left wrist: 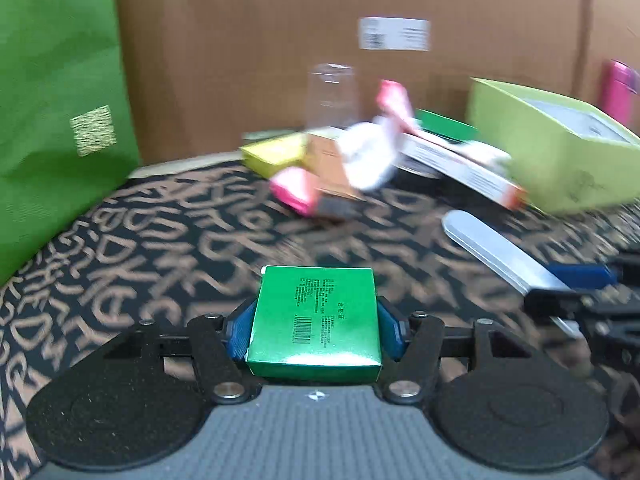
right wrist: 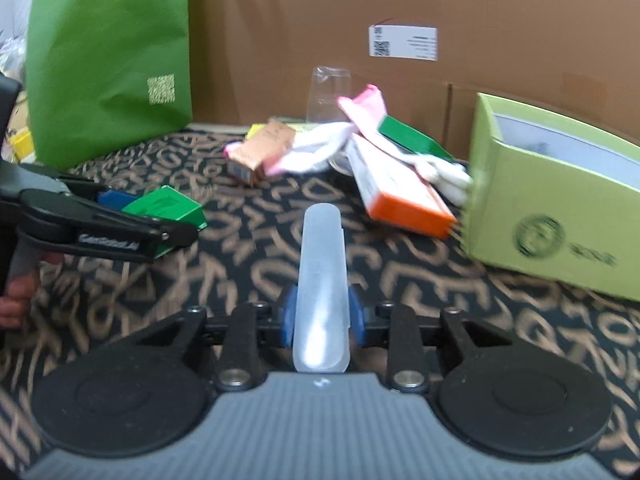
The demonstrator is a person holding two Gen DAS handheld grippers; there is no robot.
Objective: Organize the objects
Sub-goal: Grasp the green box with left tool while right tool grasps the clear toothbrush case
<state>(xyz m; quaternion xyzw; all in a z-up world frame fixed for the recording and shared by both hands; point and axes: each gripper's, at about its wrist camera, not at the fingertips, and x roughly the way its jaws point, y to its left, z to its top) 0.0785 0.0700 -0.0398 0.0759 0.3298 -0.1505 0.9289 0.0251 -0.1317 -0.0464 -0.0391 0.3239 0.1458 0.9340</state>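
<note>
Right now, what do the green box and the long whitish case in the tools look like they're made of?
Green box: likely glossy printed cardboard; folded edges, barcode, sheen. Long whitish case: probably frosted translucent plastic; smooth, rounded, light glows through it.

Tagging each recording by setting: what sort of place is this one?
Probably a makeshift home or storeroom corner, not a lab. The work surface is a letter-patterned cloth, walled by large cardboard cartons, with a green shopping bag standing at the left and a pile of small retail boxes.
</note>
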